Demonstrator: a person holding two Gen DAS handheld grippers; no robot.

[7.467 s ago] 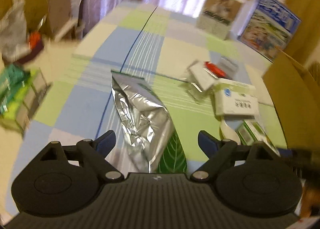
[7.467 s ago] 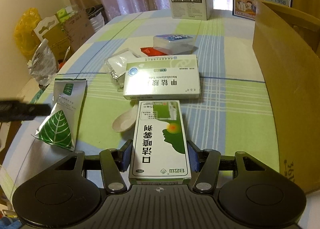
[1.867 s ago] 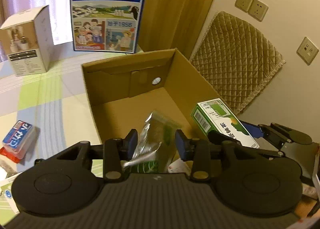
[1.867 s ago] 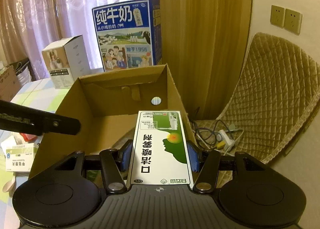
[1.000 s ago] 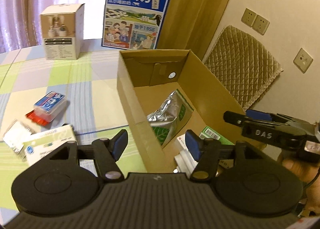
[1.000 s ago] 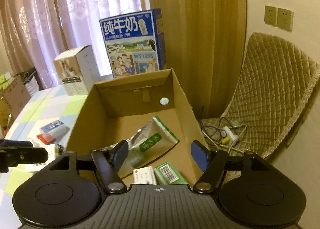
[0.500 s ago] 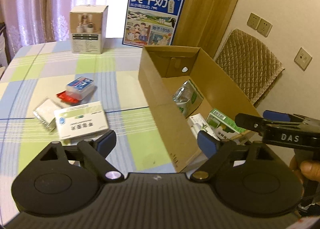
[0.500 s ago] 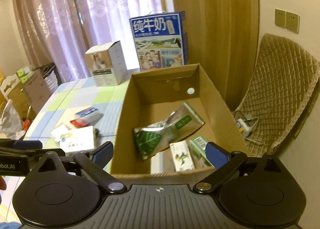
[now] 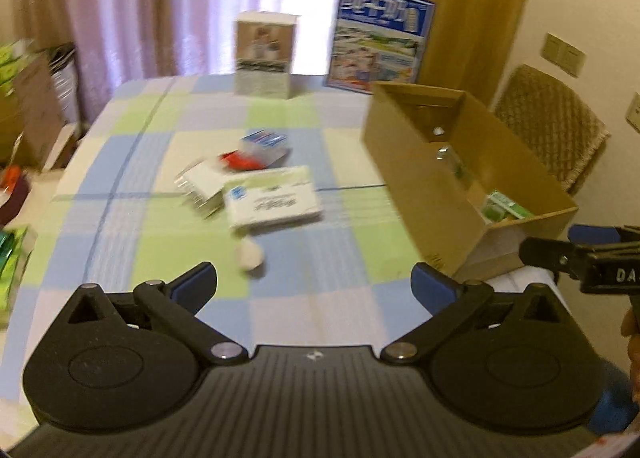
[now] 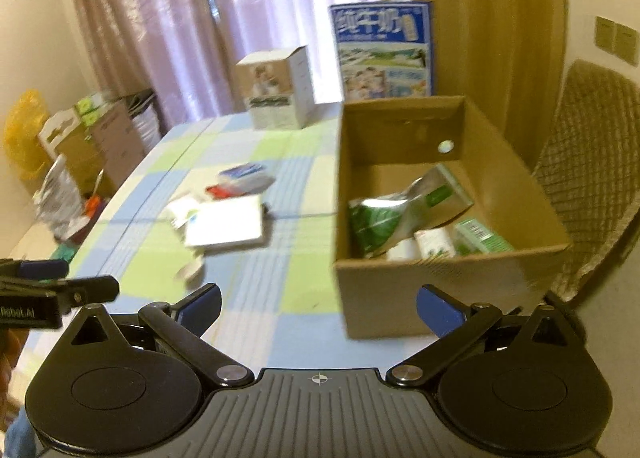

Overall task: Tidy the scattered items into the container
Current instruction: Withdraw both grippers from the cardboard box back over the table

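Note:
My left gripper hovers over the near part of the checked tablecloth; its jaws are opening, with nothing between them. My right gripper hangs before the cardboard box; its jaws are opening too, with nothing between them. Inside the box lie a foil leaf pouch, a green box and a white packet. On the cloth left of the cardboard box lie a white medicine box, a foil sachet, a red packet, a blue-topped case and a white spoon.
A blue milk carton and a white-and-brown box stand at the table's far edge. A quilted chair sits right of the cardboard box. Cartons and bags crowd the floor to the left. The other gripper juts in from the right.
Both grippers have drawn back from the cardboard box and their jaws have spread wide. The views now take in more of the table and the scattered items.

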